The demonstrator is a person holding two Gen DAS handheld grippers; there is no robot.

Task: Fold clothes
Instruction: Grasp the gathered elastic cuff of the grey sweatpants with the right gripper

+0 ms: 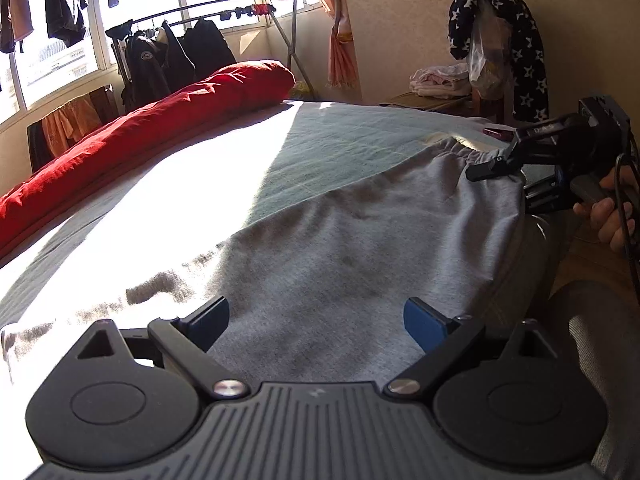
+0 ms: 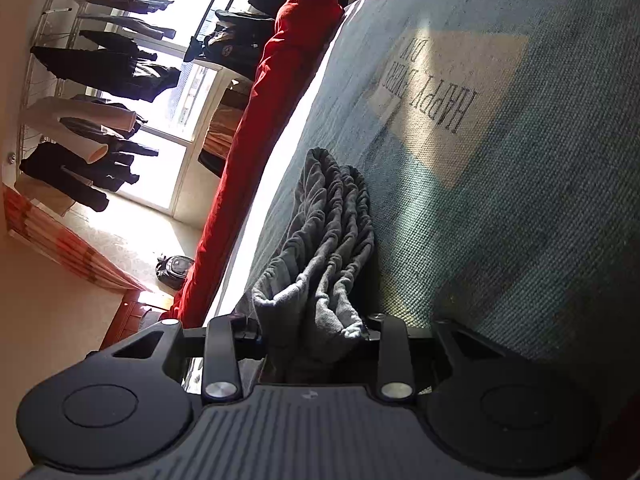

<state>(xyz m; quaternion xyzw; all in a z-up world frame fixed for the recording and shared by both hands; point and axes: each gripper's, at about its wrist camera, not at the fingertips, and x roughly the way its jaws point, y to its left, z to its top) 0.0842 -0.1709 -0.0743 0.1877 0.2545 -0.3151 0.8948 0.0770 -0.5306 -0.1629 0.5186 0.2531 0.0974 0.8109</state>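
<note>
The left gripper (image 1: 316, 326) hovered with its blue pads apart over the soft grey knit sweatpants (image 1: 352, 248), which lay spread flat on the blue-green woven bedspread (image 1: 340, 136). At the gathered elastic waistband (image 2: 332, 232), the right gripper (image 2: 312, 330) was clamped on bunched fabric. The cloth looked light and limp, likely to sag; the thick waistband and hems seemed the surest holds.
</note>
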